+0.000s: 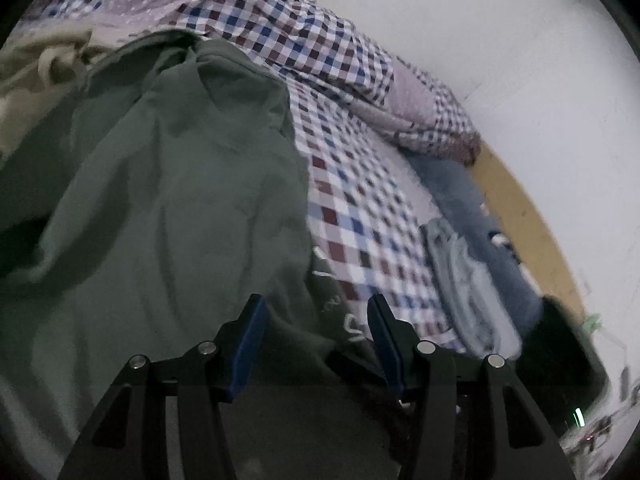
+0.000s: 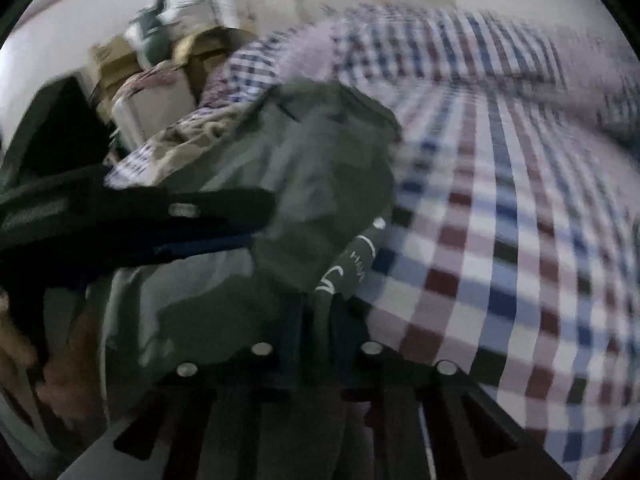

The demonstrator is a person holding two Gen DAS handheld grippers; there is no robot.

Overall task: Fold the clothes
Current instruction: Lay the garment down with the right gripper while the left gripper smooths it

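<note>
The left gripper (image 1: 316, 312) hangs with its two blue-padded fingers apart, empty, just above one green shirt (image 1: 168, 200). The right gripper (image 2: 318, 320) is clamped on a fold of that same shirt (image 2: 280, 184), beside its white lettering. The shirt lies crumpled on a bed with a checked sheet (image 1: 360, 216). On the bed there are also one beige garment (image 1: 40, 76), a pair of jeans (image 1: 480, 216) and a pale blue piece (image 1: 468, 280). A white wall (image 1: 520, 60) stands behind.
</note>
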